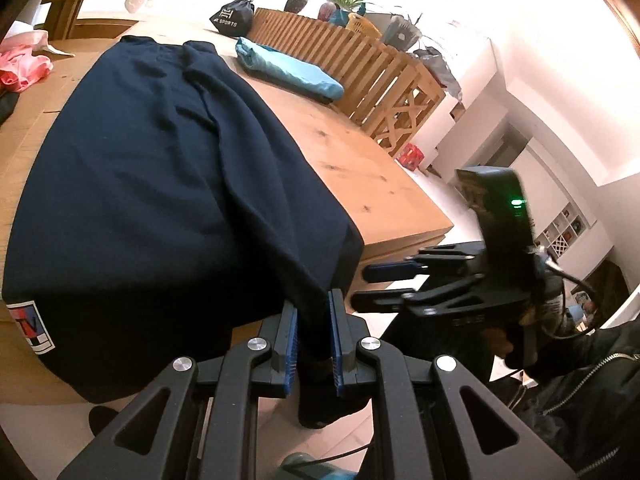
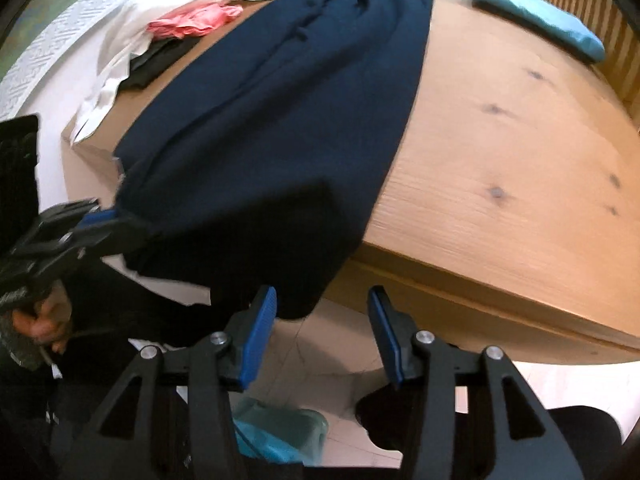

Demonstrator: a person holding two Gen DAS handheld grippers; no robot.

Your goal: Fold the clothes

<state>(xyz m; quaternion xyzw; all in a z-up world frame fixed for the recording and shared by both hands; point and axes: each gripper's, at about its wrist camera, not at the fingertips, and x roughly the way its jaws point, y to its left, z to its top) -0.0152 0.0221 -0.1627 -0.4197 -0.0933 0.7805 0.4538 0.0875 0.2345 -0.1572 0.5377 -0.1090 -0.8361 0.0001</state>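
Navy garment (image 1: 160, 152) | left gripper (image 1: 314, 344) clamped | patch (image 1: 30, 326) left-view only

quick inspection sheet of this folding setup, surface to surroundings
surface: wooden table, bare on the right part
job's things: navy garment spread on the table, its near end hanging over the table edge; folded light blue garment at the far side
clutter: pink cloth, white cloth and a dark item in a pile on the left; black sports bag
grippers: left gripper jaws closed on the navy garment's hanging corner; right gripper jaws open, holding nothing, beside the hanging edge
cables: dark cable at the right gripper's handle
surroundings: wooden slat fence, potted plants, white shelving
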